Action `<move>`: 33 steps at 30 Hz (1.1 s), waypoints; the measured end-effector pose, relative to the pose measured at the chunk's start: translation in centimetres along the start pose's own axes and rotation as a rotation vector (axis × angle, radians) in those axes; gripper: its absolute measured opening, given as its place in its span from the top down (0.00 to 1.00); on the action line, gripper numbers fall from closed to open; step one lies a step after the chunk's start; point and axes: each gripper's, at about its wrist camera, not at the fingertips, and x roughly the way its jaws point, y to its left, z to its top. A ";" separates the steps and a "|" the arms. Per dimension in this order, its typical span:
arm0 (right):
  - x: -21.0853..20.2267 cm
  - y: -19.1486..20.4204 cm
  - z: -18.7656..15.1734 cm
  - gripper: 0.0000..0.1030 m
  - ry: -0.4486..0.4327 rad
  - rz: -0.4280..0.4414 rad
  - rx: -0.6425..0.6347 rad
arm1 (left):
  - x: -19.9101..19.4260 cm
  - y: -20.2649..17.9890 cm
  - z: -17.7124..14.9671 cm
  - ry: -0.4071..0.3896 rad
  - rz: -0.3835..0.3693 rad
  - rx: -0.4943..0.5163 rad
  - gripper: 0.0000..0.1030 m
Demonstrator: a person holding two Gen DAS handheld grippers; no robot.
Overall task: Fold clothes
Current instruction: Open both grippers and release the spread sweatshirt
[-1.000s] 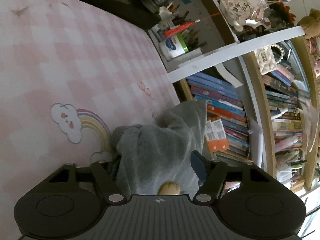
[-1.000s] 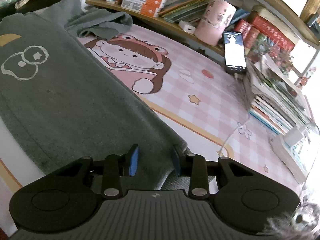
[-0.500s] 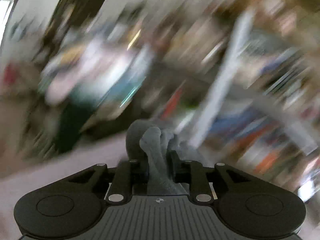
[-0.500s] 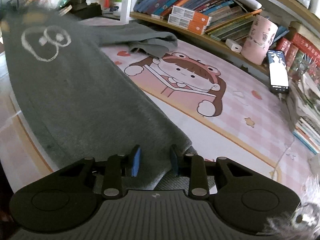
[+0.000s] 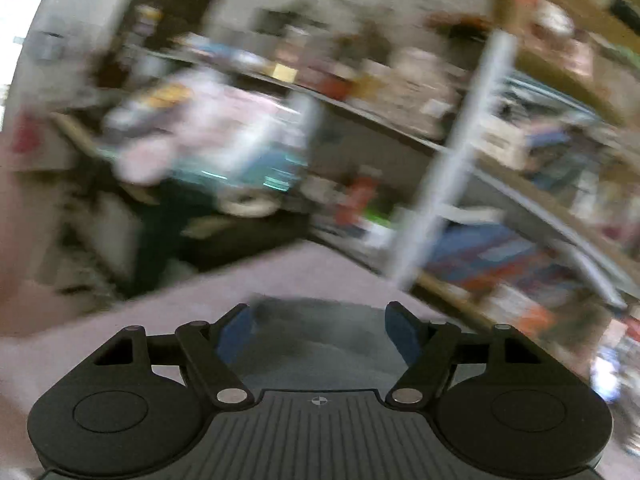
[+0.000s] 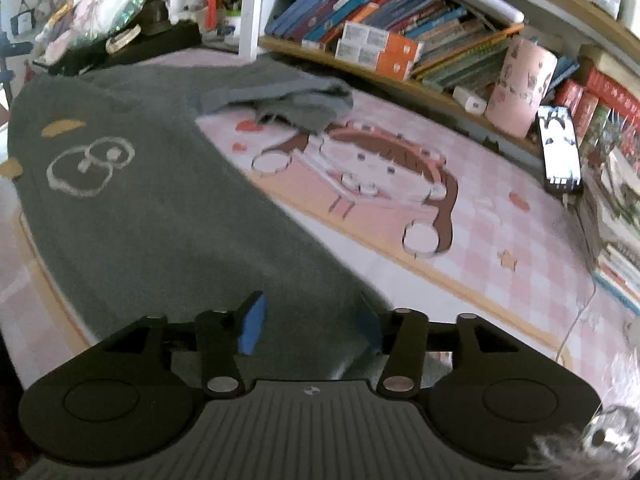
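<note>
Both grippers' jaws were opening and let go of the grey top [image 6: 168,216]. The left gripper [image 5: 318,334] had dropped the sleeve, and the right gripper [image 6: 308,320] the hem. That fold looked done.

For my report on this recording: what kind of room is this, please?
Probably a child's bedroom or study at home: crowded bookshelves, a pink cartoon mat under the grey garment, and a phone.

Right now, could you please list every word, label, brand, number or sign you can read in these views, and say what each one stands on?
None can be read.
Book spines: print too small and blurred.
Orange and white boxes: label print too small.
Pink cup: cartoon figures only, no legible words.
Phone: screen shows shapes, no readable text.
Grey garment: white outline drawing and yellow patches, no lettering.
Left wrist view: wholly motion-blurred.
</note>
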 end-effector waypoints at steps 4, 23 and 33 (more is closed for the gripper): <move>-0.2 0.2 1.2 0.33 -0.046 -0.020 0.016 | 2.8 -1.7 -1.9 0.097 -0.064 0.018 0.27; 1.8 -1.0 5.7 0.00 -0.140 -0.036 0.094 | 2.7 2.5 -3.3 0.106 0.017 0.005 0.43; 9.3 -3.7 13.2 0.29 -0.055 -0.005 0.224 | 5.7 -0.3 -5.1 0.204 -0.105 0.056 0.30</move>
